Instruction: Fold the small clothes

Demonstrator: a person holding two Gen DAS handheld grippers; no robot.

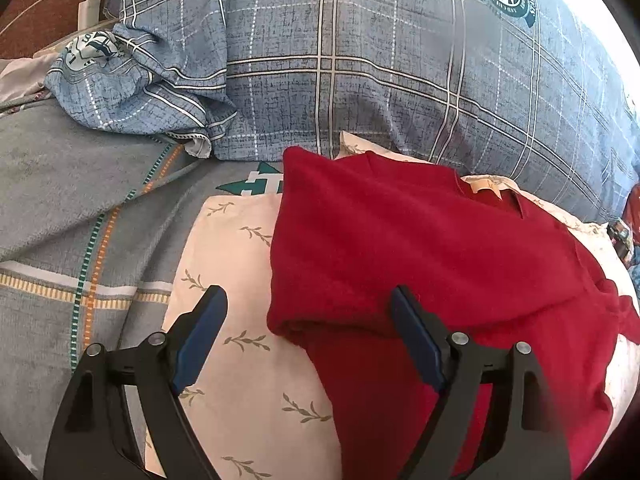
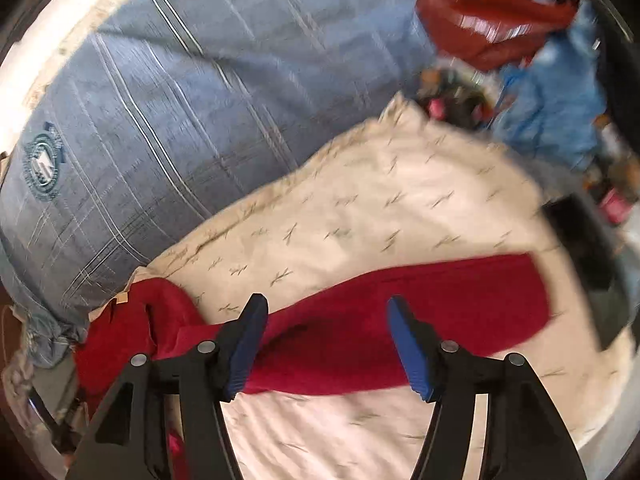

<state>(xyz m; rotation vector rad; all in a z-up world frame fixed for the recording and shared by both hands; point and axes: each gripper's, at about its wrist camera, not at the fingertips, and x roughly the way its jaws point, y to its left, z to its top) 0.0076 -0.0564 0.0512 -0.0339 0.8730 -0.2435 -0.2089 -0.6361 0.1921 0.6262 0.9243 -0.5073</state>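
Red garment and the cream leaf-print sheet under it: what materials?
Red garment: looks like fleece or soft knit, with a matte, fuzzy nap and thick rounded fold edges. Cream sheet: probably thin woven cotton or polyester, smooth and flat, with fine creases and a printed sprig pattern.

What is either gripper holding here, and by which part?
Nothing. The left gripper and right gripper both stand open over the red knitted garment, pads not pressing it.

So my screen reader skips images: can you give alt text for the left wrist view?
Open left gripper hovers over the folded edge of a red sweater lying on a cream leaf-print pillow, blue plaid bedding behind.
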